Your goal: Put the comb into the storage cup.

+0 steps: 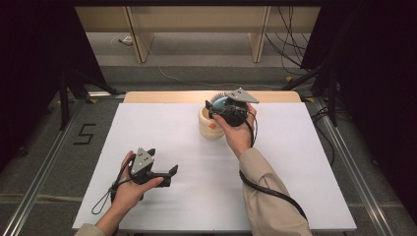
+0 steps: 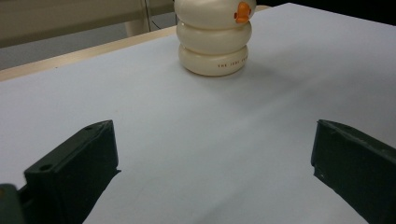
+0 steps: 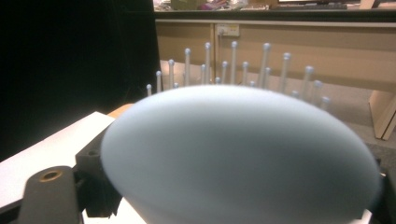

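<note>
In the right gripper view a blurred pale blue-grey brush back [image 3: 243,158] spreads across the lower centre and runs off the bottom edge, hiding most of the jaws; whether their pads press it cannot be told. In the left gripper view the cream ringed container [image 2: 215,37] is cut off at the top edge, and the small print low on it is unreadable.

A white worktop [image 1: 162,132] with a pale wooden far edge stands on a grey floor [image 1: 44,162]. A black "5" [image 1: 84,133] is marked on the floor. Beyond it are a light wooden bench [image 1: 196,22], loose cables [image 1: 290,44] and black curtains [image 1: 29,59] on both sides.
</note>
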A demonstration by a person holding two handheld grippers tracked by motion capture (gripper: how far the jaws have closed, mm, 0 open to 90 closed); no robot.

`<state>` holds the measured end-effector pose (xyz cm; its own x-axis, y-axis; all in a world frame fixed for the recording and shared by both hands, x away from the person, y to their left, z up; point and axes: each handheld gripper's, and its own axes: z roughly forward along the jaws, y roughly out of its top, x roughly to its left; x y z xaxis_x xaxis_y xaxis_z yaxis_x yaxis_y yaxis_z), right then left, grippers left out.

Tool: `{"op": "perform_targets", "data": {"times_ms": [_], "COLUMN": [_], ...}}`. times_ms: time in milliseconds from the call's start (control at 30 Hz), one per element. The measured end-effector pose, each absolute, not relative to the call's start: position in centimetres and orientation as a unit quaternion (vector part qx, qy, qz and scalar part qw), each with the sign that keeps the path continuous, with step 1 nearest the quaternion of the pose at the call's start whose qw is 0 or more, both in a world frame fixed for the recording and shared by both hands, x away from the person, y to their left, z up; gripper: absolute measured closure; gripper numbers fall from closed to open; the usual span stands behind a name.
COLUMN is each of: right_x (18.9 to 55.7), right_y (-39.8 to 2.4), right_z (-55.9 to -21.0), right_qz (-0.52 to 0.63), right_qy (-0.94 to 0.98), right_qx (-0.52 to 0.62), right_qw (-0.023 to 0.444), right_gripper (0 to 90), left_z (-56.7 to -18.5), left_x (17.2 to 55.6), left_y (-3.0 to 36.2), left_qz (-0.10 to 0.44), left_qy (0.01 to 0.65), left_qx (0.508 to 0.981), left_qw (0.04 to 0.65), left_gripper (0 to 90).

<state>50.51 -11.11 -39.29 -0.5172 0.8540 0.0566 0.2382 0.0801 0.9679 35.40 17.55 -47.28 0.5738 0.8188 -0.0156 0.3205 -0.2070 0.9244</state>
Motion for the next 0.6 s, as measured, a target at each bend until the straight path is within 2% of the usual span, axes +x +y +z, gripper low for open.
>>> {"op": "perform_targets", "data": {"times_ms": [267, 600], "right_x": [50.53, 50.53], "right_y": [-11.01, -11.18], "right_z": [-39.5, -39.26], "right_qz": [0.545, 0.545], "right_qy": [0.682, 0.683], "right_qx": [0.403, 0.4], "right_qw": [0.274, 0.275], "right_gripper": [15.4, 3.8], "left_z": [-47.26, -47.3], "left_x": [35.41, 35.42], "left_y": [17.56, 17.54], "left_qz": [0.251, 0.251], "left_qy": [0.388, 0.387], "left_qx": [0.735, 0.735], "left_qw": [0.497, 0.496], "left_gripper": [0.2, 0.2]}}
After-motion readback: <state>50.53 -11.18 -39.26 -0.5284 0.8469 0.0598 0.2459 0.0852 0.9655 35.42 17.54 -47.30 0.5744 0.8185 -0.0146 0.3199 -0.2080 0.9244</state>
